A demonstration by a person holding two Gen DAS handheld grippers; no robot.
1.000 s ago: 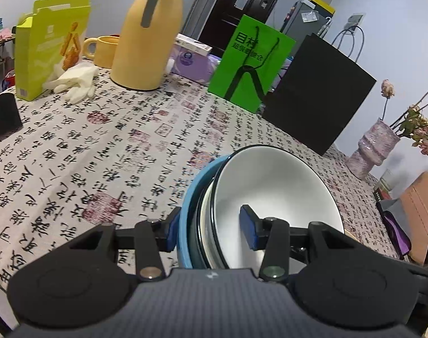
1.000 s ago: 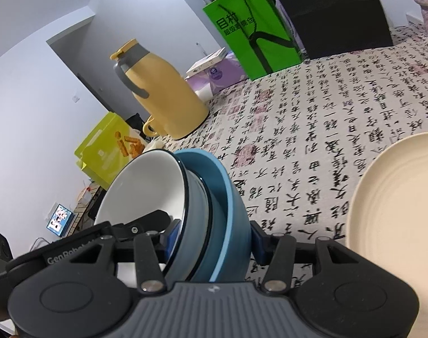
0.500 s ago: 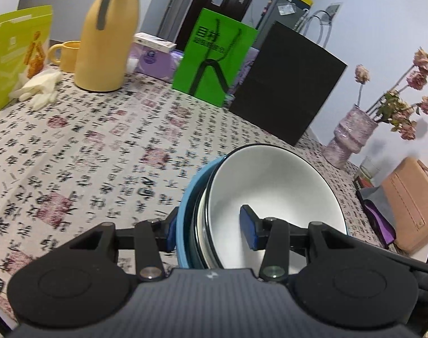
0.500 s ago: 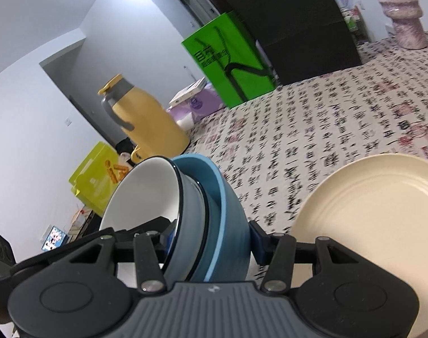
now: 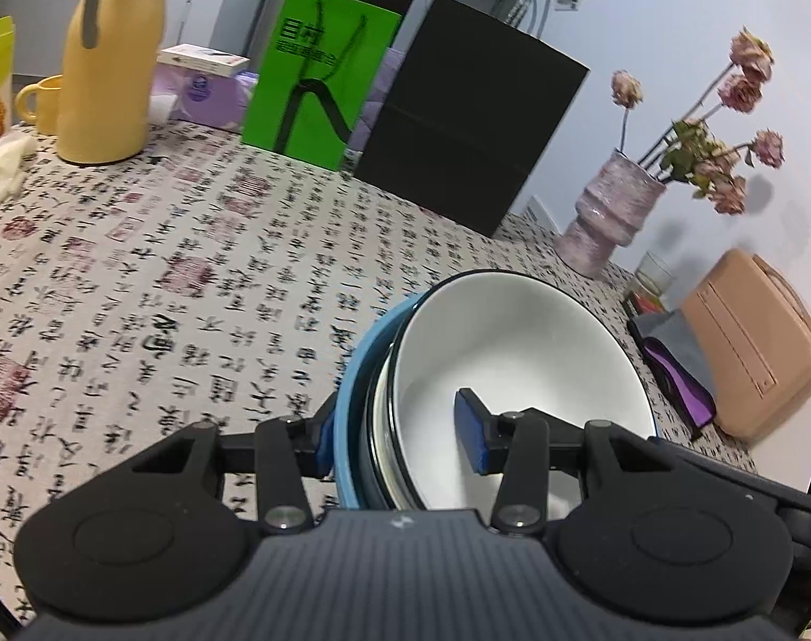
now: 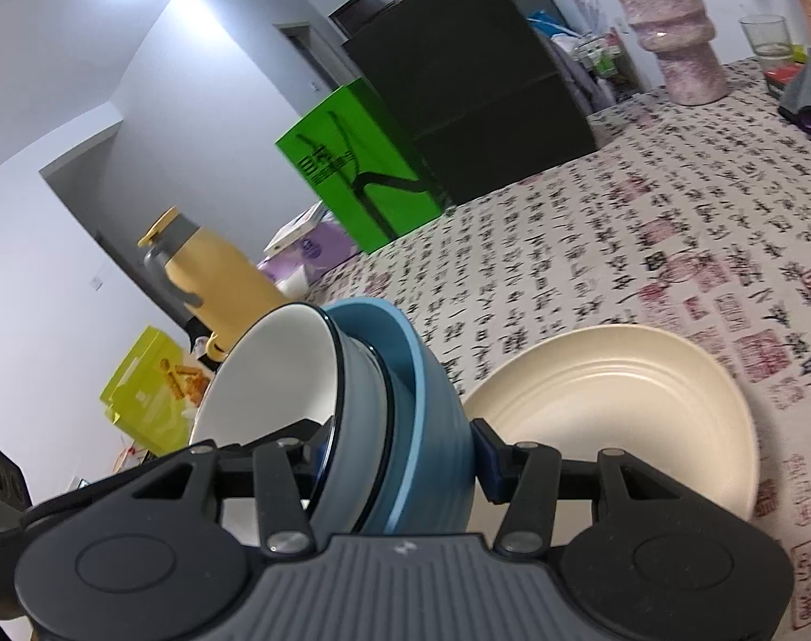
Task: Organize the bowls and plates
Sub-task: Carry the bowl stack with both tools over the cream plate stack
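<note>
A stack of nested bowls is held tilted above the table: a white-lined bowl with a dark rim (image 5: 512, 352) sits inside a blue bowl (image 5: 360, 368). My left gripper (image 5: 397, 440) is shut on one side of the stack's rim, one pad outside the blue wall and one inside the white bowl. My right gripper (image 6: 403, 454) is shut on the opposite side, around the blue bowl (image 6: 437, 411) and the white-lined bowl (image 6: 277, 368). A cream plate (image 6: 619, 400) lies on the tablecloth just right of the stack.
On the calligraphy-print tablecloth (image 5: 192, 278) stand a yellow thermos (image 5: 111, 69), a yellow mug (image 5: 37, 101), a green bag (image 5: 314, 75), a black bag (image 5: 469, 123) and a pink vase with dried flowers (image 5: 614, 213). A glass (image 5: 654, 275) and a tan case (image 5: 753, 352) are at the far right.
Both grippers have carried the bowl stack sideways across the table, away from the thermos. The cream plate has come fully into the right wrist view, beside the stack. Neither grip has changed.
</note>
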